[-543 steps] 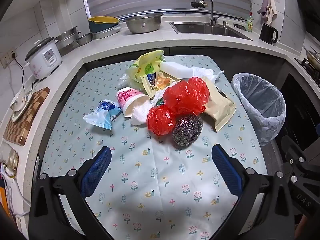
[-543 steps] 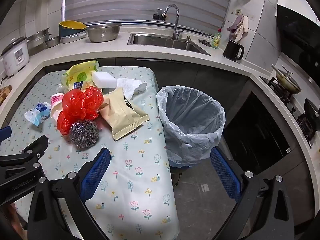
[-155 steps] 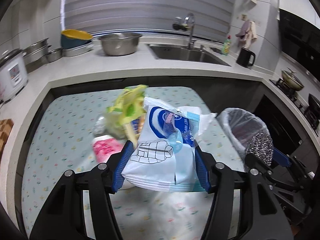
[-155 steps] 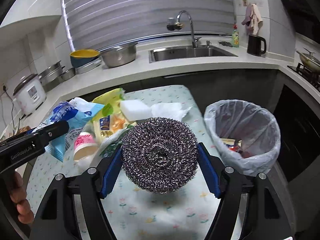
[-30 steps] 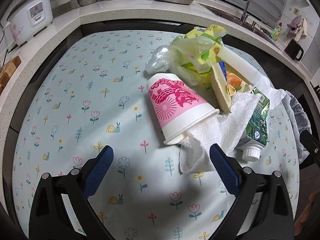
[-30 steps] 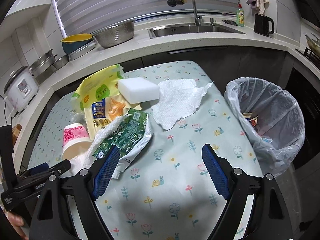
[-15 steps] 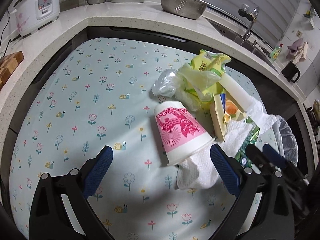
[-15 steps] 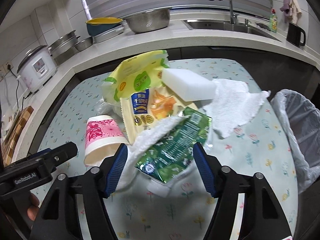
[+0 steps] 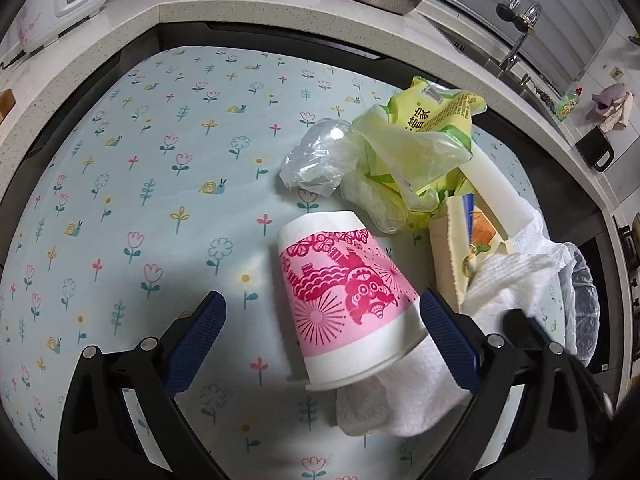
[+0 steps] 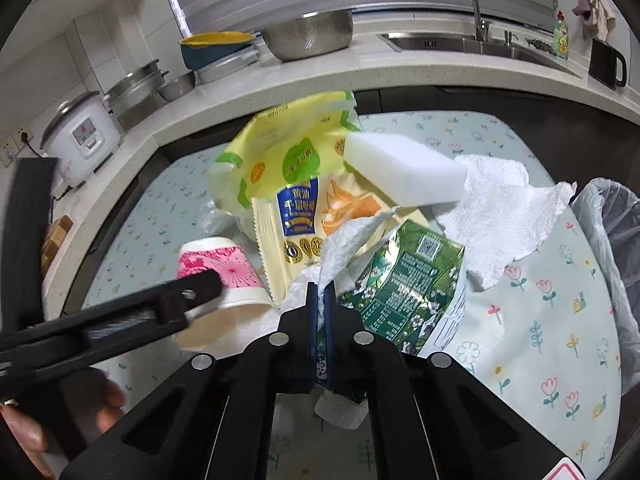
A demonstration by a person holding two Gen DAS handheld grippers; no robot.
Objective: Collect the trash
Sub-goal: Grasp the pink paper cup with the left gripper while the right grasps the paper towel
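A pink-and-white paper cup (image 9: pixel 344 300) lies on its side on the floral tablecloth (image 9: pixel 140 184). My left gripper (image 9: pixel 320 312) is open, its blue pads on either side of the cup. My right gripper (image 10: pixel 320 300) is shut on the edge of a green drink pouch (image 10: pixel 404 280) with a white cap, next to a white paper towel (image 10: pixel 496 208). The cup also shows in the right wrist view (image 10: pixel 224 272). Behind lie a yellow-green snack bag (image 10: pixel 292 156), a cream snack packet (image 10: pixel 296 216), a white sponge block (image 10: pixel 400 168) and crumpled clear plastic (image 9: pixel 320 160).
A bin lined with a clear bag (image 10: pixel 612 240) stands off the table's right edge. The counter behind holds a rice cooker (image 10: pixel 80 132), a steel colander (image 10: pixel 308 36), a sink with tap (image 10: pixel 472 12) and a black mug (image 10: pixel 606 64).
My right gripper has closed on the green pouch. My left gripper has moved forward, so the cup now sits between its pads.
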